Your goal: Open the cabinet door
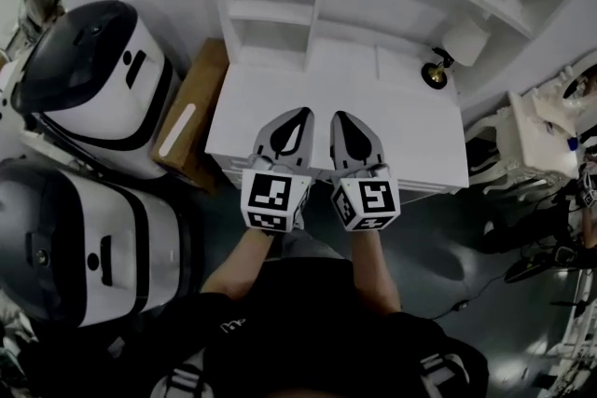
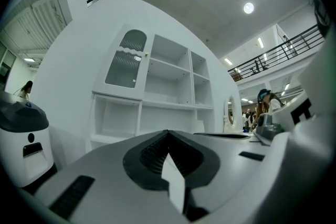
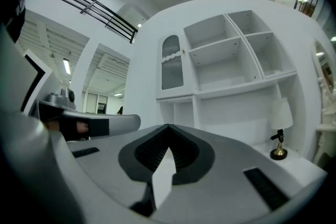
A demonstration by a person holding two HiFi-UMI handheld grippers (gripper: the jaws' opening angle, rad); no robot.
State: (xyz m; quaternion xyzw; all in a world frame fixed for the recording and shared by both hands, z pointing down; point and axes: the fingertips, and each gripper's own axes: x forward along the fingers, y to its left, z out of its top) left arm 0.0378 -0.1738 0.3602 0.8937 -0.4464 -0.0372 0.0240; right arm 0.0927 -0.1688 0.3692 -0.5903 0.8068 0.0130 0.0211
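Left gripper and right gripper side by side above the front of the white desk, both pointing level. Each has its jaws closed together, nothing between them. Cabinet door, arched with a ribbed pane, sits shut at the upper left of the shelf unit, well apart from both grippers. Small lamp at desk's right.
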